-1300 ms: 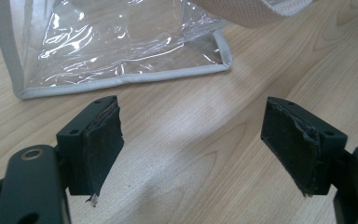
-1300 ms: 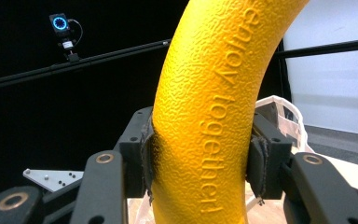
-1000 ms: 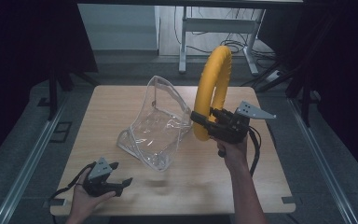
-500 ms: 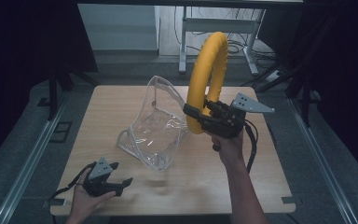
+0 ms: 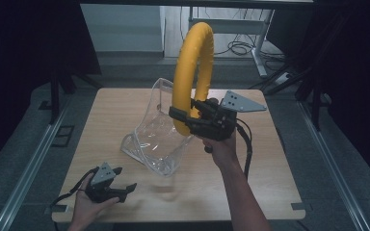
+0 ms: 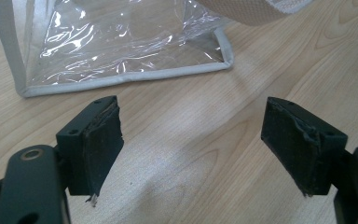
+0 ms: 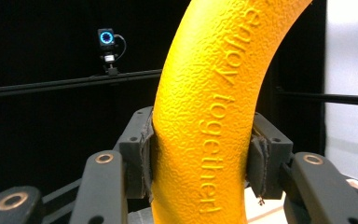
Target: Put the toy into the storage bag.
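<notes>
The right gripper [image 5: 189, 117] has risen and swung toward the desk centre over the last second, carrying the yellow foam ring [image 5: 191, 72] upright to a position above the clear plastic bag [image 5: 160, 137]; this suggests the ring is being lined up for insertion into the bag. Its jaws are closed on the lower part of the ring, pinching it from both sides. The left gripper [image 5: 120, 190] remains low at the near left of the desk [image 5: 270, 183], jaws spread wide and holding nothing. The right gripper view shows the raised lettering "enjoy together" on the ring [image 7: 205, 121], unreadable from above. The left gripper view shows the bag's grey-trimmed bottom edge [image 6: 121, 77] resting flat on the desk just ahead of the open jaws.
</notes>
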### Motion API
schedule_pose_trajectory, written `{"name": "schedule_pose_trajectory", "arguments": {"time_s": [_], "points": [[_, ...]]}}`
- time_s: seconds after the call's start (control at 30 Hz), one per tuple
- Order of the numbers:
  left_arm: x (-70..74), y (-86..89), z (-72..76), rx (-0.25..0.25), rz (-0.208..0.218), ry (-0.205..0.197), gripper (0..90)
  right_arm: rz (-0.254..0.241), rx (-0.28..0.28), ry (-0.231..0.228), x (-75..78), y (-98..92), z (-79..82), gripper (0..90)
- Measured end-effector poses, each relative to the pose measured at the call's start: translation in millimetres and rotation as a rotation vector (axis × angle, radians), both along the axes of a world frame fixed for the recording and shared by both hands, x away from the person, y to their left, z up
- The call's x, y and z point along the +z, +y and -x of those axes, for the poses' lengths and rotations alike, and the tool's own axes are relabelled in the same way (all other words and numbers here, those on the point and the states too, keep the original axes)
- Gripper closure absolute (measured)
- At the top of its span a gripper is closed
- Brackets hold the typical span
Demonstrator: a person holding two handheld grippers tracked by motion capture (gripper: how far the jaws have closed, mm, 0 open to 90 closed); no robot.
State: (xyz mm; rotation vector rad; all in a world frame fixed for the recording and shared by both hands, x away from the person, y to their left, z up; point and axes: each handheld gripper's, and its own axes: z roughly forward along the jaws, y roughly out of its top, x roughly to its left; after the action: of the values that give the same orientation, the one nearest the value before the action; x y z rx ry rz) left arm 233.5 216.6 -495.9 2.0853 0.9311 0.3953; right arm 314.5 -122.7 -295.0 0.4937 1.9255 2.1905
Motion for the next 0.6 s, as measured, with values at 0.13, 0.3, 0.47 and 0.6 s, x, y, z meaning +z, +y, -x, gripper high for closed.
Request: {"name": "schedule_pose_trajectory", "arguments": {"time_s": [0.13, 0.3, 0.47, 0.6], "points": [[0.0, 0.4, 0.3, 0.003, -0.002, -0.003, 20.1, 0.001, 0.022, 0.003, -2.1, 9.9, -2.1, 49.8], [-0.6, 0.1, 0.6, 0.002, -0.003, -0.003, 20.1, 0.01, 0.03, -0.003, -3.8, 15.6, -3.1, 49.8], [-0.2, 0.2, 0.6, 0.003, 0.001, -0.003, 20.1, 0.012, 0.031, -0.007, -3.5, 17.7, -2.5, 49.8], [0.1, 0.5, 0.5, 0.003, 0.004, -0.004, 20.1, 0.008, 0.032, -0.007, -2.0, 17.8, -1.7, 49.8]]}}
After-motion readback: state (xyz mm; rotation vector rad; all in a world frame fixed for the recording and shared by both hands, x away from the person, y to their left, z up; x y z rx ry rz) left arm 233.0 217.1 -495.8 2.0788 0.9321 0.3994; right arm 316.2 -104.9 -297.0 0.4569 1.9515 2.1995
